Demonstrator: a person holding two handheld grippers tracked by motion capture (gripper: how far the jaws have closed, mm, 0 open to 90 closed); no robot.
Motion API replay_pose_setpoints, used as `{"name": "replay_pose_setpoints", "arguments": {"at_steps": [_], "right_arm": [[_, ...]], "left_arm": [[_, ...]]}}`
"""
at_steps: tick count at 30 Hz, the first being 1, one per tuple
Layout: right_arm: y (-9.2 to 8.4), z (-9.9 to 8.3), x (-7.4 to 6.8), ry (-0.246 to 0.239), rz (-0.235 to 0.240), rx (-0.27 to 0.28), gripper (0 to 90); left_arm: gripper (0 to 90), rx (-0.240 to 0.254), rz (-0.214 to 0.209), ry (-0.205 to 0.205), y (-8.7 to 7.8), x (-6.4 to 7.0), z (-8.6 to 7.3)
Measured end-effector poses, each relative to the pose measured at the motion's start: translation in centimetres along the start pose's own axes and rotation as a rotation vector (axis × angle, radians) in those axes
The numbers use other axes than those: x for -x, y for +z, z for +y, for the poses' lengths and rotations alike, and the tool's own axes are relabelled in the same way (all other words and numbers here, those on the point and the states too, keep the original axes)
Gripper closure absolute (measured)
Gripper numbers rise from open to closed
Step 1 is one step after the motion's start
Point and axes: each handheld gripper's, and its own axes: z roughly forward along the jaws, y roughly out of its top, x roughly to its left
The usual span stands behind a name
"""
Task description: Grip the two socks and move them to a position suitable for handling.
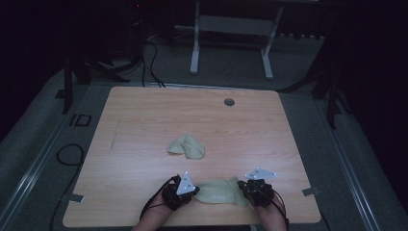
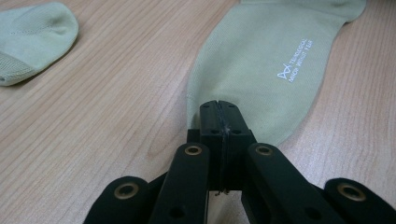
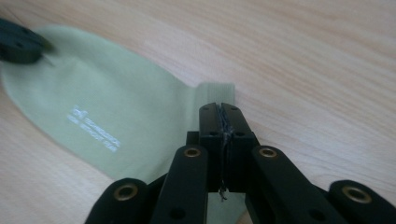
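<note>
In the high view, the flat sock (image 1: pixel 220 192) lies stretched between the left gripper (image 1: pixel 194 191) and the right gripper (image 1: pixel 242 185), with a crumpled second sock (image 1: pixel 186 147) well ahead of both on the table (image 1: pixel 144 120). In the left gripper view the jaws are clamped together over the sock's (image 2: pixel 261 65) near edge. In the right gripper view the jaws are likewise pinched on the sock's (image 3: pixel 102 112) ribbed end. The fabric looks thin, light and limp; holding opposite ends should keep it flat.

The second sock (image 2: pixel 32 39) is cut off at the left gripper view's left edge.
</note>
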Motion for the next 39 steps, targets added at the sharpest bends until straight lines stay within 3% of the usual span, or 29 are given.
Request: {"name": "replay_pose_setpoints", "arguments": {"at_steps": [4, 10, 21, 27, 30, 39], "right_arm": [[1.1, -0.3, 0.4, -0.007, -0.016, -0.018, 88.8], [1.0, -0.4, 1.3, 0.019, -0.016, -0.02, 89.1], [0.9, -0.5, 1.4, 0.026, -0.028, -0.012, 88.7], [-0.3, 0.4, 1.2, 0.03, -0.015, 0.023, 81.9], [-0.7, 1.4, 1.1, 0.015, -0.006, 0.036, 77.1], [0.1, 4.9, 0.4, -0.027, 0.004, 0.057, 66.7]], "left_arm": [[89.3, 0.001, 0.004, 0.004, 0.1, 0.0, 0.1], [89.2, 0.001, -0.008, -0.015, 0.4, -0.1, 0.3], [88.7, -0.004, -0.004, -0.028, 0.6, 0.0, 0.7], [56.3, 0.063, 0.015, -0.07, -1.0, 0.2, 1.2], [52.1, 0.088, 0.034, -0.064, -2.1, 0.2, 1.1], [52.9, 0.088, 0.046, -0.133, -4.3, -1.1, -1.5]]}}
